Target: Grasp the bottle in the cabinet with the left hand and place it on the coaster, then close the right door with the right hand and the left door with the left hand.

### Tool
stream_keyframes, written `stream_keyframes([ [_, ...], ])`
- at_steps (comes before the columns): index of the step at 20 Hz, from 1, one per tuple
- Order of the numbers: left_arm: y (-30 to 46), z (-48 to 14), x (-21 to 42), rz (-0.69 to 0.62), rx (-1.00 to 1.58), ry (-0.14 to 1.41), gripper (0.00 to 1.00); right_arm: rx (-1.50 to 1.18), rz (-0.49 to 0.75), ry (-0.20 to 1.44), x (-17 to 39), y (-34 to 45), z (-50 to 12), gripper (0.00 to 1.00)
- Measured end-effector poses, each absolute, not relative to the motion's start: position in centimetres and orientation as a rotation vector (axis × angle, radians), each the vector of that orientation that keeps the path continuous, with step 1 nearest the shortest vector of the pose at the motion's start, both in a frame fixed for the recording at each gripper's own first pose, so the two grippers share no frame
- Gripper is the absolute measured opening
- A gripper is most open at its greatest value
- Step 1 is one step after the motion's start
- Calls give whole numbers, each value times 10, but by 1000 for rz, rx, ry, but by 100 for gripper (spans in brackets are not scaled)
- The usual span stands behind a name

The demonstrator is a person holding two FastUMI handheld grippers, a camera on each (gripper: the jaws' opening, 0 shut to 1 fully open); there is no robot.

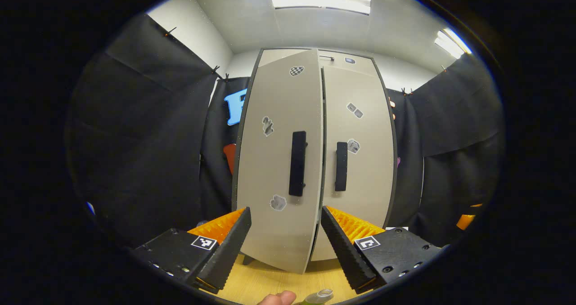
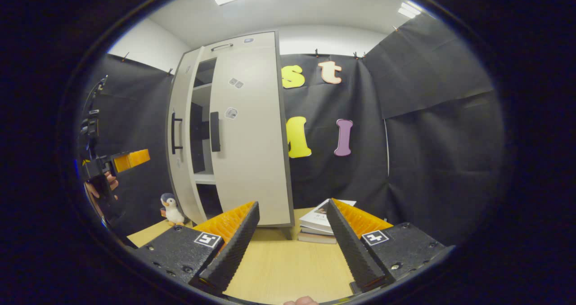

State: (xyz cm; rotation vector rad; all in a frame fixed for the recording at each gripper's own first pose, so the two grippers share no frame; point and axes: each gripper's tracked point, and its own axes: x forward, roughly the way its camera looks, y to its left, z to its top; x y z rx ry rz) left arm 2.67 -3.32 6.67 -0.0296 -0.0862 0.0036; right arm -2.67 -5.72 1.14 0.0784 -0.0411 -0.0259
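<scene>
A tall pale cabinet (image 1: 288, 57) stands on the wooden table (image 1: 265, 280), straight ahead in the left gripper view. Its left door (image 1: 274, 170) hangs slightly ajar, the free edge standing out in front of the right door (image 1: 364, 161), which sits flush. Both doors carry dark vertical handles (image 1: 297, 163). My left gripper (image 1: 285, 233) is open, a short way in front of the left door's lower part. The top of a clear bottle (image 1: 318, 297) with a greenish body peeks in at the bottom edge, beside a fingertip (image 1: 279, 298). My right gripper (image 2: 292, 226) is open above the table, right of the cabinet (image 2: 234, 129). A gap beside the left door (image 2: 180, 134) shows shelves.
A small penguin toy (image 2: 171, 208) stands on the table by the cabinet's left corner. A stack of books (image 2: 321, 222) lies right of the cabinet, just ahead of my right gripper. The left gripper (image 2: 130, 159) and the hand holding it appear at the far left of the right gripper view.
</scene>
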Motion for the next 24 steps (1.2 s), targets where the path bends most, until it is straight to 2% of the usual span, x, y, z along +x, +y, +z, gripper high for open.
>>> stream_keyframes([
  [1,-41,54,22,-6,-48,-71,99,81,-18,-36,-26,-53,8,94],
  [2,-49,43,19,-14,-64,-61,99,85,-7,-24,-24,-50,5,99],
  [5,-55,15,7,-3,-73,-48,99,86,20,4,-21,-42,-4,94],
  [7,-58,-2,2,11,-50,-25,95,78,19,17,-21,-41,-10,94],
  [8,-62,-9,-1,7,-34,-11,95,81,17,17,-21,-41,-12,98],
  [10,-63,-20,-9,21,-9,12,95,93,22,11,-21,-38,-9,94],
  [11,-64,-23,-13,27,-2,15,95,95,22,14,-20,-38,-11,99],
  [12,-66,-28,-22,27,2,14,95,96,20,16,-19,-39,-11,94],
  [13,-68,-33,-30,20,3,12,90,100,18,14,-18,-39,-11,94],
  [14,-71,-34,-33,15,-1,9,95,107,19,11,-16,-39,-10,94],
  [15,-75,-35,-33,7,-10,13,95,113,20,12,-14,-39,-10,94],
  [16,-79,-36,-32,-2,-22,16,95,118,19,14,-12,-40,-10,99],
  [17,-82,-35,-31,-11,-32,16,99,123,19,12,-10,-41,-9,98],
  [18,-85,-32,-29,-20,-37,8,95,128,17,7,-9,-42,-7,94],
  [19,-86,-29,-28,-21,-33,-1,95,132,15,2,-9,-43,-5,94],
  [20,-85,-27,-26,-19,-28,-12,95,134,13,0,-8,-44,-5,99],
  [22,-85,-24,-24,-21,-20,-24,95,133,9,2,-9,-45,-5,94],
  [23,-85,-23,-23,-22,-17,-29,95,132,7,1,-9,-46,-6,99],
  [24,-85,-22,-22,-21,-16,-31,95,132,3,3,-9,-47,-6,94],
])
